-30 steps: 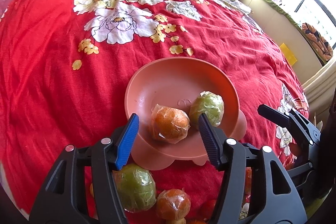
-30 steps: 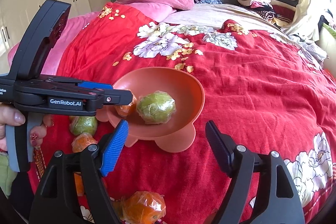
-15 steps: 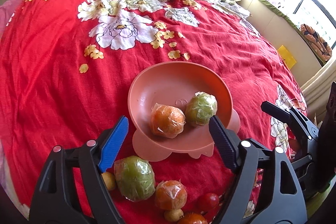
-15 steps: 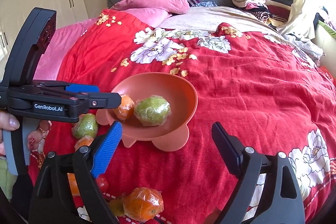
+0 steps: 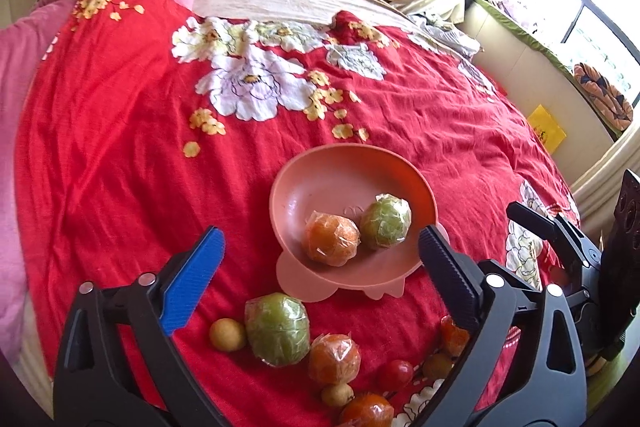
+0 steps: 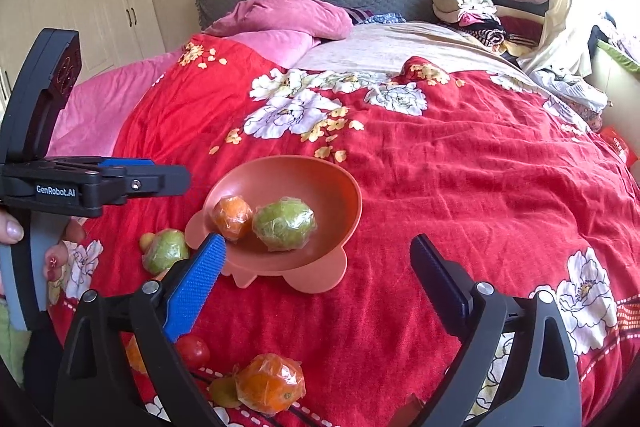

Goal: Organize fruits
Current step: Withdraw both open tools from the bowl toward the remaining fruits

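A salmon-pink bowl [image 5: 312,183] sits on the red floral bedspread and holds a wrapped orange [image 5: 330,241] and a wrapped green fruit [image 5: 386,217]. It also shows in the right wrist view [image 6: 344,187]. My left gripper [image 5: 320,263] is open and empty, above and in front of the bowl. Loose fruit lies near it: a wrapped green fruit [image 5: 277,329], a wrapped orange [image 5: 334,358], a small yellow fruit [image 5: 228,334], a red tomato [image 5: 396,374]. My right gripper [image 6: 316,267] is open and empty, right of the bowl.
More loose fruit lies at the bed's near edge: a wrapped orange [image 6: 270,383], a tomato [image 6: 194,351] and a green fruit [image 6: 166,251]. Pink pillows [image 6: 280,17] and folded clothes [image 6: 472,7] lie at the far end. A window sill [image 5: 532,47] runs along the right.
Both grippers have pulled back and up from the bowl. My left gripper's jaws have opened wider. More loose fruit shows in front of the bowl.
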The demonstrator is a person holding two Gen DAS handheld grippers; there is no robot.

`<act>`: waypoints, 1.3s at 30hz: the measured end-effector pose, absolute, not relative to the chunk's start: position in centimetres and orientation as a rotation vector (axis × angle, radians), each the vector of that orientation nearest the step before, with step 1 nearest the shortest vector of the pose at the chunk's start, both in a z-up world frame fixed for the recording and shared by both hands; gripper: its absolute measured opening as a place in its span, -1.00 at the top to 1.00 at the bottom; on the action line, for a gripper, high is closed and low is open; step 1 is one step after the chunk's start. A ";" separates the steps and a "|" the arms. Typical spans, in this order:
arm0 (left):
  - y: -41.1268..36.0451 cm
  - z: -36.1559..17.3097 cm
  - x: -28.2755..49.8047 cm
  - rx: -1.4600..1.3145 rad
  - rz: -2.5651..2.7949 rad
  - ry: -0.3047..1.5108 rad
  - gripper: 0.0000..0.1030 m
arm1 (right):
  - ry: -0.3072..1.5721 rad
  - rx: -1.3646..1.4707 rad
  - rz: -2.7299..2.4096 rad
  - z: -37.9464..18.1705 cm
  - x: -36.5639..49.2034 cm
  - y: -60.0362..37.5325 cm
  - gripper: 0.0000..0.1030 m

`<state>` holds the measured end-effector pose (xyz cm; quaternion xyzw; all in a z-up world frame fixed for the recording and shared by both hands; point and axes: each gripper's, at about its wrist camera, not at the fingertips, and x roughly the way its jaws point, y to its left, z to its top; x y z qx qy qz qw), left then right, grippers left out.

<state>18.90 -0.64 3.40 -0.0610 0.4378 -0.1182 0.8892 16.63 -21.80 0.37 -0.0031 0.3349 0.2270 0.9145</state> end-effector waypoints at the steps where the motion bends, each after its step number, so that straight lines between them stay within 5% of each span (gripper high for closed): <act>1: -0.5 3.5 18.8 -0.126 -0.243 0.907 -0.81 | 0.688 -0.006 0.466 0.5 16.6 -21.8 -0.83; 39: 3.2 4.0 14.0 -0.137 -0.153 0.879 -0.81 | 0.651 -0.053 0.540 2.3 11.8 -20.1 -0.88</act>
